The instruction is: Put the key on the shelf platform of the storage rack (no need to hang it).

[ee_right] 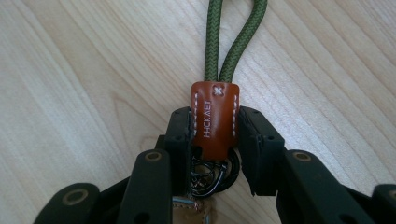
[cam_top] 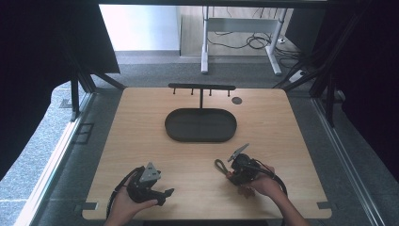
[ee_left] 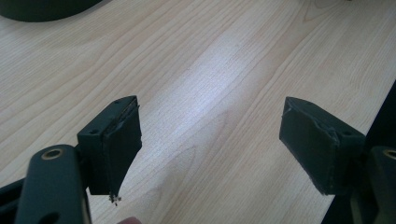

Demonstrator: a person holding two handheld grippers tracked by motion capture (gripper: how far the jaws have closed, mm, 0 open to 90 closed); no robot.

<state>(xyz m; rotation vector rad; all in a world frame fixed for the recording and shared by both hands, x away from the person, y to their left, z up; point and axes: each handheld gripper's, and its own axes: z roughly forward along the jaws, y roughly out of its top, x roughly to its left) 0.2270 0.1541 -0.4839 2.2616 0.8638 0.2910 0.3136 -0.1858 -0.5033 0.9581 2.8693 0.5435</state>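
A keychain with an olive-green cord loop (ee_right: 233,32) and a brown leather tab (ee_right: 214,116) sits between the jaws of my right gripper (ee_right: 215,133), which is shut on the tab. Dark metal rings (ee_right: 212,179) hang behind the tab. In the high view the cord loop (cam_top: 219,165) lies on the wooden table (cam_top: 141,141) just left of my right gripper (cam_top: 235,170). My left gripper (ee_left: 210,140) is open over bare wood, nothing between its pads. In the high view my left gripper (cam_top: 165,192) rests at the table's front left, held by a hand.
A dark oval tray (cam_top: 201,125) lies at the table's middle, its edge also at the top left of the left gripper view (ee_left: 42,9). Behind it stands a black T-shaped rack with hooks (cam_top: 201,87). A small grey disc (cam_top: 236,100) lies at the back right.
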